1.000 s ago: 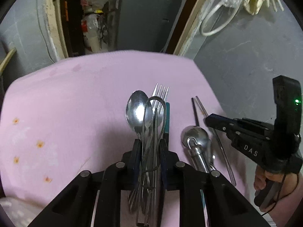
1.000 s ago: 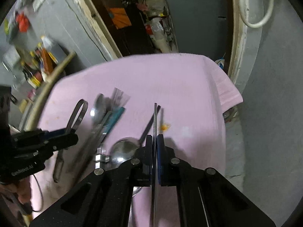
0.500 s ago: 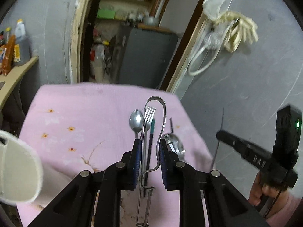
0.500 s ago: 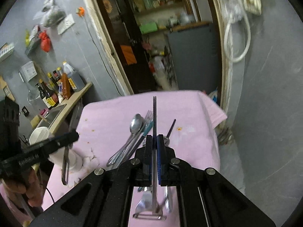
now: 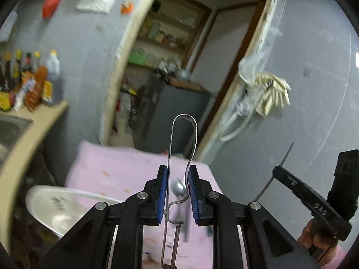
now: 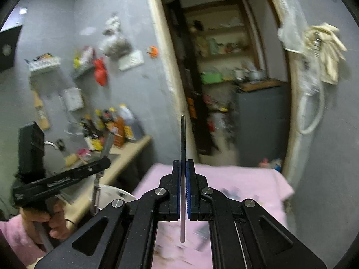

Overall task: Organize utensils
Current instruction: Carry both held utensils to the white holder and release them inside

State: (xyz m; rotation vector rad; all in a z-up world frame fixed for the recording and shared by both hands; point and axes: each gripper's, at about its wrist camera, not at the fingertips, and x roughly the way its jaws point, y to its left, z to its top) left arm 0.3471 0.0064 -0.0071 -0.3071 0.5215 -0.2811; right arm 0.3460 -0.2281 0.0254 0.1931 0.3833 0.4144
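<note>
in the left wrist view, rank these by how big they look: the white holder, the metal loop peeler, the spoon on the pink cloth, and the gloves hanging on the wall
1. Metal loop peeler, though nearness to the camera inflates it.
2. White holder, blurred; close to the peeler, so that order is unsure.
3. Gloves.
4. Spoon, mostly hidden.

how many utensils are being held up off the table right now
2: a metal peeler clamped in the left hand-held gripper, a chopstick in the right hand-held gripper. Others lie blurred below.
</note>
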